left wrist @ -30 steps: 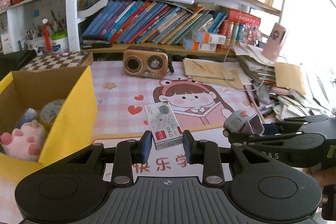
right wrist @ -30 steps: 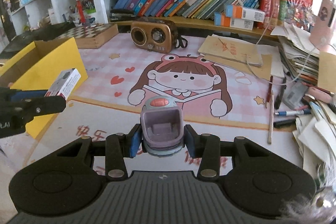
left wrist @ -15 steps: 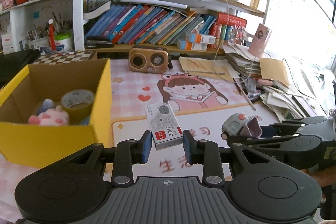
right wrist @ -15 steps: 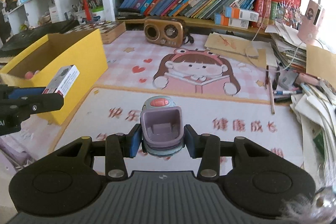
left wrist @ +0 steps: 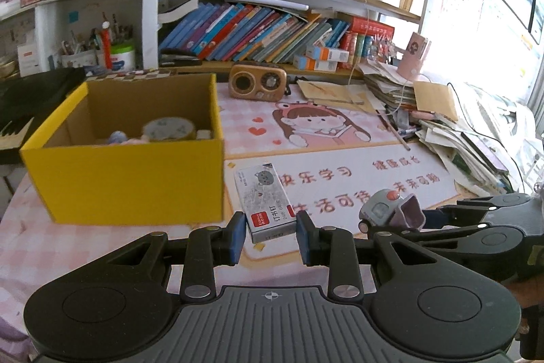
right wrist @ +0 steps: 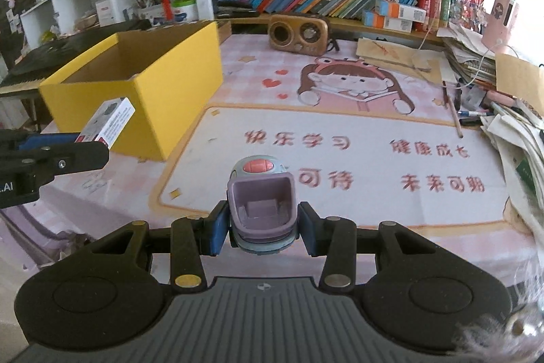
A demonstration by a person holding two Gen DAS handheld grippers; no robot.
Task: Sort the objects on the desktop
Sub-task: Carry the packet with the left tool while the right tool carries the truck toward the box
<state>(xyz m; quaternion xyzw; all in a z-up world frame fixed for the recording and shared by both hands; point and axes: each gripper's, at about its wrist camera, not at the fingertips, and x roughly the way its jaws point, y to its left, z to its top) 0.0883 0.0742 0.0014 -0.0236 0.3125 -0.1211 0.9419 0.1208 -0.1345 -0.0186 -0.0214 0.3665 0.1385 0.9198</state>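
So, far left on the desk (left wrist: 112,247) there's the yellow box (left wrist: 129,182), open on top, with a tape roll (left wrist: 169,129) and some soft pinkish stuff I can't make out sitting inside. A dark keyboard (left wrist: 13,125) sits just beyond its left side. My left fingers (left wrist: 270,235) are pinched on the short end of a staple box (left wrist: 263,199), grey with a little cat on it and a red label at my end. It's up off the mat (left wrist: 340,179), held just right of the box's front corner, not over the opening. From the right cam the same staple box (right wrist: 108,121) sticks out in front of the yellow wall (right wrist: 176,84).

Further right, my right fingers (right wrist: 261,227) are clamped on a small purple-and-grey gadget (right wrist: 260,203) with a red button on top, hollow end facing me, hanging above the mat's printed characters. In the left cam that gadget (left wrist: 391,210) floats near the staple box, apart from it.

Back behind are a wooden radio (left wrist: 258,82), slanted books (left wrist: 258,36) on the shelf, and on the far right a messy paper pile (left wrist: 476,138).
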